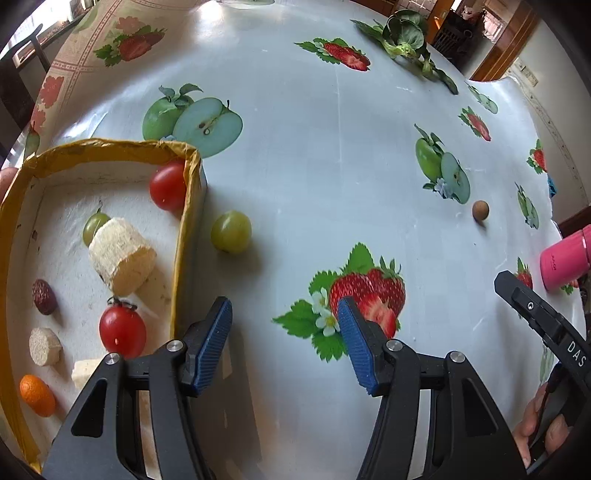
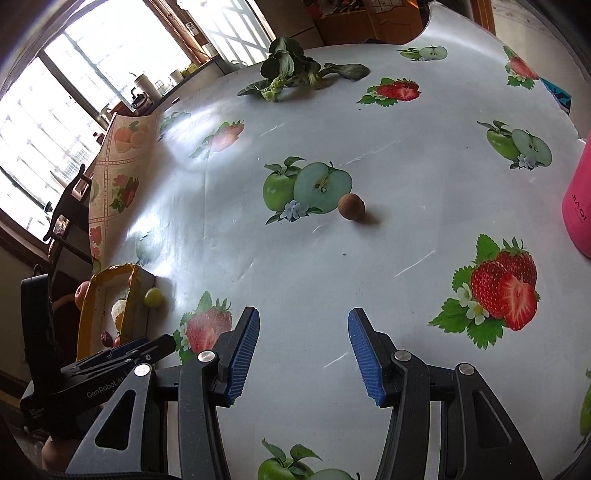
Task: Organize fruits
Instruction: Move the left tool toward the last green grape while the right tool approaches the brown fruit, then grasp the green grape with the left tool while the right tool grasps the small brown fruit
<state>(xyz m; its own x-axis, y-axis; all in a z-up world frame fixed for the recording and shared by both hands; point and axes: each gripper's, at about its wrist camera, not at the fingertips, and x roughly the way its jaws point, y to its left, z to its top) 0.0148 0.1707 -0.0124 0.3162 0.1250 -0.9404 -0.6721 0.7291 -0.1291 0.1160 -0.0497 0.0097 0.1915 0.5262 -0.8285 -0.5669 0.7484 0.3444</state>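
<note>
A shallow cardboard box (image 1: 184, 206) with yellow-taped rim sits at the left. It holds two red tomatoes (image 1: 168, 186), a green grape (image 1: 94, 227), a pale sugarcane chunk (image 1: 123, 256), a dark date (image 1: 44, 297), a small orange (image 1: 37, 395) and other pale pieces. A loose green grape (image 1: 231, 231) lies on the table just right of the box; it also shows in the right wrist view (image 2: 153, 297). A small brown round fruit (image 1: 480, 210) (image 2: 351, 206) lies farther right. My left gripper (image 1: 284, 341) is open and empty, near the loose grape. My right gripper (image 2: 303, 350) is open and empty, short of the brown fruit.
The table (image 1: 314, 147) wears a white cloth printed with apples and strawberries. Leafy greens (image 1: 404, 35) (image 2: 291, 72) lie at the far edge. A pink bottle (image 1: 565, 258) (image 2: 580, 206) stands at the right. The box also shows in the right wrist view (image 2: 129, 295).
</note>
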